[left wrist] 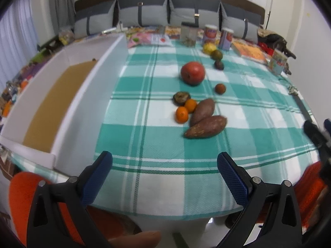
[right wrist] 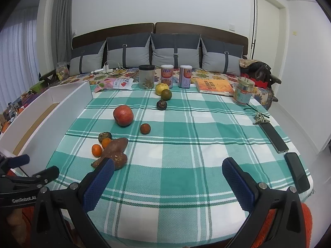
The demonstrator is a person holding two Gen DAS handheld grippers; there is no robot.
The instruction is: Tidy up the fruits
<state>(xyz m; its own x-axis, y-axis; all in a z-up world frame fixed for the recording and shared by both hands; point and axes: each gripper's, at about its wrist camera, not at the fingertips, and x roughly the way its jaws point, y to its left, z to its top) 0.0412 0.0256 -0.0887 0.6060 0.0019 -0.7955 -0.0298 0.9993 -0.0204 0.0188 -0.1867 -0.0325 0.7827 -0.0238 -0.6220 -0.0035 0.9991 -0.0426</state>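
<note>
Fruits lie on a green checked tablecloth. A big red pomegranate sits mid-table. Two sweet potatoes lie beside two small oranges and a dark fruit. A small reddish fruit lies apart. A yellow fruit, a green-orange one and a dark one line up farther back. My left gripper and right gripper are open and empty, near the front edge.
A white open box with a brown floor stands at the table's left. Jars and cans, a book and a glass jar line the back. Keys and two phones lie at the right.
</note>
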